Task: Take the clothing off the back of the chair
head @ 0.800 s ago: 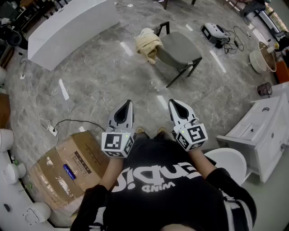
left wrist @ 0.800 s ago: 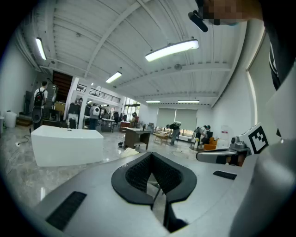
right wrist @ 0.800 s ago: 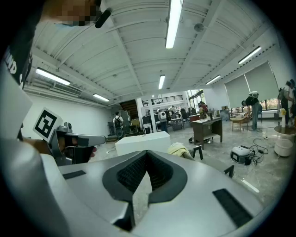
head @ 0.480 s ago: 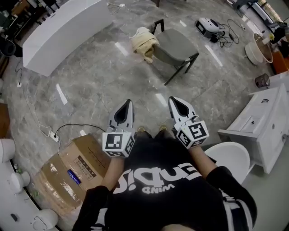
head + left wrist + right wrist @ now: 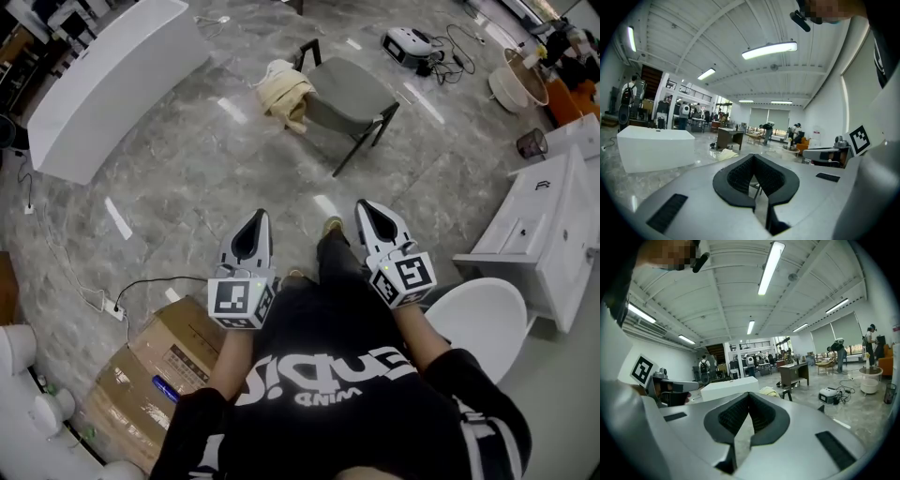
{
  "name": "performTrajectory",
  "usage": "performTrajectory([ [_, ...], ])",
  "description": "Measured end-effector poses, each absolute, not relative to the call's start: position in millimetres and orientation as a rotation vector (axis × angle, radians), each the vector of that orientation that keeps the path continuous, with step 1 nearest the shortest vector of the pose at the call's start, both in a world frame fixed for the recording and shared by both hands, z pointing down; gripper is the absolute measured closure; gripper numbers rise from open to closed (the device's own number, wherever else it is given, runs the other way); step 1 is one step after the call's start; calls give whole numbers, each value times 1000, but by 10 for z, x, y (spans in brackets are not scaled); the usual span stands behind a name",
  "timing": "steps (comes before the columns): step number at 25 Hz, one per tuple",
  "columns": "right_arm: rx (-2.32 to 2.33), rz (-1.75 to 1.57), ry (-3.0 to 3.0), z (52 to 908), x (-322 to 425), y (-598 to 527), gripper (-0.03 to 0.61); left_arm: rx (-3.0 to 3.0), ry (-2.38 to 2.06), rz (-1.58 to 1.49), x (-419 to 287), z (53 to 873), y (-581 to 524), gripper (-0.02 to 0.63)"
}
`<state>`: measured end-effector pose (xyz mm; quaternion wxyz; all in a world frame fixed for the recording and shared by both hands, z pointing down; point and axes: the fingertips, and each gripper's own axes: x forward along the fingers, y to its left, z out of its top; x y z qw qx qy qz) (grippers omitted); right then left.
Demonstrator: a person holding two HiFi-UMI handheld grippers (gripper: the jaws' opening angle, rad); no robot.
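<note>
- Clothing [image 5: 281,86]: pale cream fabric, crumpled. It is draped over the back of the chair [image 5: 356,94], bunched along the top rail, with loose folds hanging on the side away from the seat.
- Chair: grey seat and dark frame. It stands on the grey marbled floor [image 5: 187,178], well ahead of you.
- Left gripper [image 5: 257,221]: you hold it in front of your torso, pointing towards the chair and well apart from it. Its fingers [image 5: 736,176] are pressed together at the tips with nothing between them.
- Right gripper [image 5: 367,214]: beside the left one, also well apart from the chair. Its fingers [image 5: 733,416] meet at the tips and hold nothing.
- Left gripper view: the clothing [image 5: 724,154] shows as a small pale patch just above and left of the fingertips. Dark chair legs show through the gap below the tips.
- Right gripper view: the clothing [image 5: 769,391] sits just right of the fingertips, small and yellowish.
- A box [image 5: 155,370] lies on the floor at your left.
</note>
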<state>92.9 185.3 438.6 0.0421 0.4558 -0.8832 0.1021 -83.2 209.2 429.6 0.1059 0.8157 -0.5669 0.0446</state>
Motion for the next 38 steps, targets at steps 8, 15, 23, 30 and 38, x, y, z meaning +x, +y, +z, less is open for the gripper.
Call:
performTrajectory([
  [8,1435,298,-2677,4483,911,1354,565,2423,-1649,135,-914,4410,1583,600],
  [15,1402,303,-2689,4501,869,687,565,2451,-1619,148,-841,4405,857,600],
  [23,1311,284,-2743,4341,886,-247,565,2462,-1648,119,-748,4178,-108,600],
  [30,1209,263,-2790,4226,889,-1003,565,2401,-1729,96,-732,4087,-734,600],
  [38,1103,276,-2856,4109,613,-1520,565,2364,-1765,80,-774,4020,-1079,600],
])
